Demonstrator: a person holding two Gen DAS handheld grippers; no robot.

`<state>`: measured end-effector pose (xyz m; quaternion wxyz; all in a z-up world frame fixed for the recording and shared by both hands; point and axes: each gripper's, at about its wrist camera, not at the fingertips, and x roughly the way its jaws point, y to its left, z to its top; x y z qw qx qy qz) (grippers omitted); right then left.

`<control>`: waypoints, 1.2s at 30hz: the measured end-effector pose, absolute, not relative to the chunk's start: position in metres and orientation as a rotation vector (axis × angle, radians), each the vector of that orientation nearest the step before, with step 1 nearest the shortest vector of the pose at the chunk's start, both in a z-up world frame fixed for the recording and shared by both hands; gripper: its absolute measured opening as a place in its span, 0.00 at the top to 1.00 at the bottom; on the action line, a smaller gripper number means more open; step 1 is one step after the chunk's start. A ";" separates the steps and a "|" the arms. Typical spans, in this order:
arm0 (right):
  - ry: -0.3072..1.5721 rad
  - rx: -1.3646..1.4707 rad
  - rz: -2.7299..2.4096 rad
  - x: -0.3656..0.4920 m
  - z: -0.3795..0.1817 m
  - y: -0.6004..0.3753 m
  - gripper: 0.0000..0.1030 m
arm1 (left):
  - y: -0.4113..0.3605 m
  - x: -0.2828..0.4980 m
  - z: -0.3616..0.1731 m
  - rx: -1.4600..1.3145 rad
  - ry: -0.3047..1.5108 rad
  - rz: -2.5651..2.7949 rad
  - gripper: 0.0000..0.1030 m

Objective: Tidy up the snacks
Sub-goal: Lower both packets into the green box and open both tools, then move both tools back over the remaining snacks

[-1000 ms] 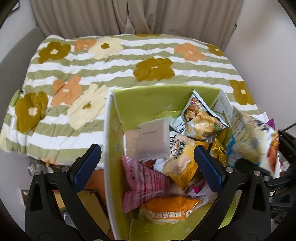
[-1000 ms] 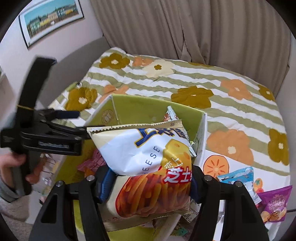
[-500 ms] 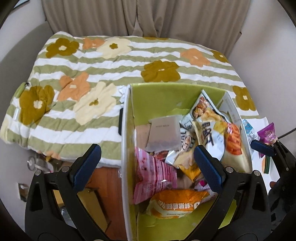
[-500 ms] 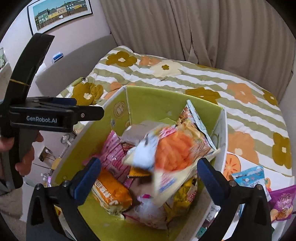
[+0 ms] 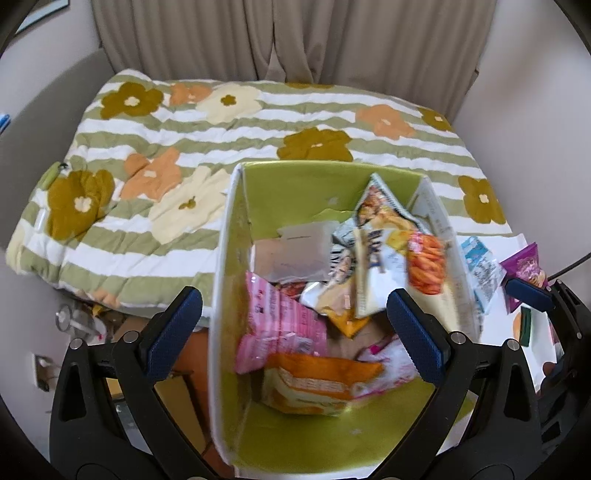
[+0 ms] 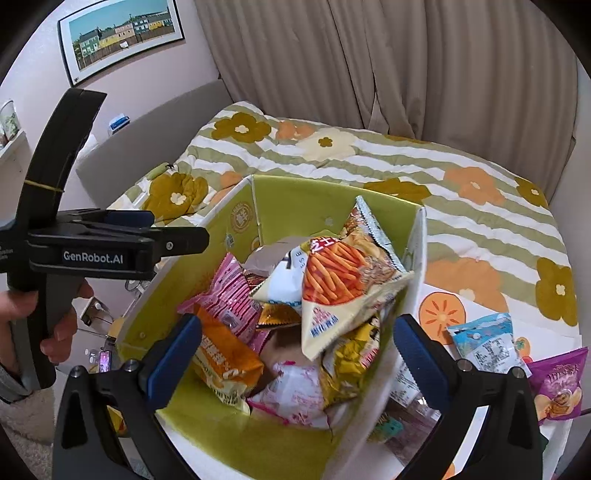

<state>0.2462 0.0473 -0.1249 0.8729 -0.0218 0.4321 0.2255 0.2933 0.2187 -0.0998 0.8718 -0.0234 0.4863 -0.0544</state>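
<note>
Nearest the lens in both wrist views, blue-padded jaws stand wide apart with nothing between them: the left gripper [image 5: 293, 325] hangs over the near left wall of a green-lined box [image 5: 236, 229], the right gripper [image 6: 297, 352] over the box's near half. Inside the box lies a heap of snack packets: an orange packet [image 6: 225, 363] at the near left, a pink packet [image 6: 231, 299] behind it, and on top a cheese-stick bag [image 6: 340, 291] printed with orange sticks, tilted against the right wall and free of either gripper. Behind that bag a second chip bag [image 6: 365, 225] stands on end against the far right corner.

Only the right wrist view shows the left gripper from the side, lettered "GenRobot.AI", with a hand [image 6: 22, 321] wrapped round its handle and a grey sleeve cuff at the frame's lower left. Only that view, too, takes in the framed picture of coloured houses [image 6: 122, 35] on the wall. To the right of the box, outside it, a blue-and-white packet [image 6: 487, 343] and a purple chip packet [image 6: 557, 384] lie on a white surface printed with orange fruit; the left wrist view catches both at its right edge, along with one blue pad of the right gripper.

Beyond the box, both views show a bed under a green-striped flowered quilt [image 5: 221, 110], and behind it beige curtains [image 6: 388, 62].
</note>
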 end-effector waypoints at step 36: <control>0.885 0.064 0.188 0.212 -0.121 -0.285 0.00 | -0.103 0.272 -0.117 -0.018 1.069 -0.220 0.03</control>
